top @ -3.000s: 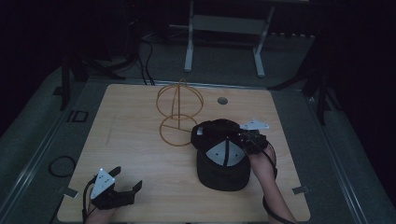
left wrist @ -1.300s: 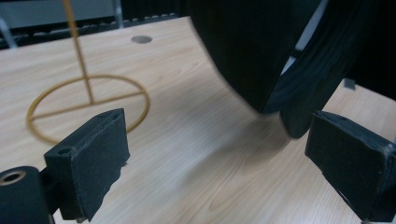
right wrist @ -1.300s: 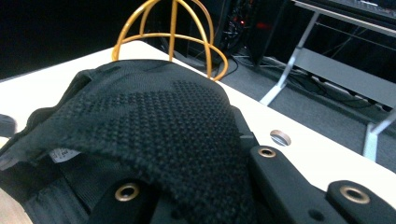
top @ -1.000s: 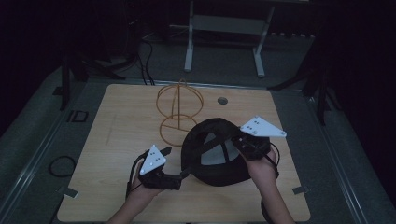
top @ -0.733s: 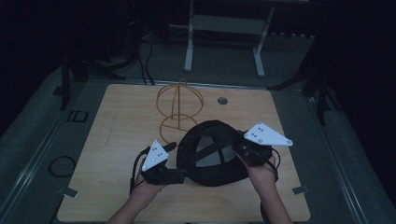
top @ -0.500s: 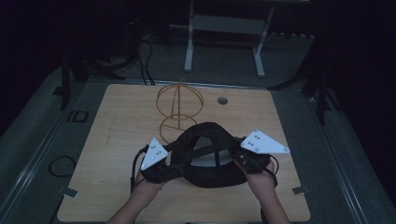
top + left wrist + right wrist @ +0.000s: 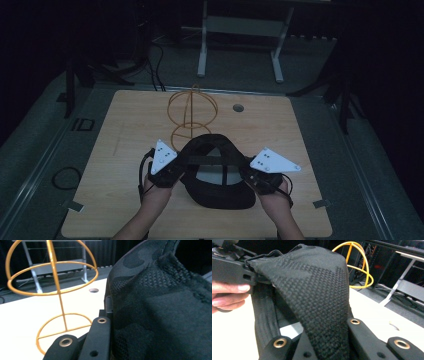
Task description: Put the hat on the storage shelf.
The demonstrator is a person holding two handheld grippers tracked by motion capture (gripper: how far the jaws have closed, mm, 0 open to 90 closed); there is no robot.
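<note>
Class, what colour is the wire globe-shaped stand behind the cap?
Orange-gold; the wire globe-shaped stand shows best in the left gripper view.

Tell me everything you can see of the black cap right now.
The black cap is dark knitted fabric with a faint camouflage pattern, turned opening-up so its paler lining and inner band show. It is spread between the left hand-held gripper and right hand-held gripper, each clamped on an opposite side of the rim, in front of the wire stand.
</note>
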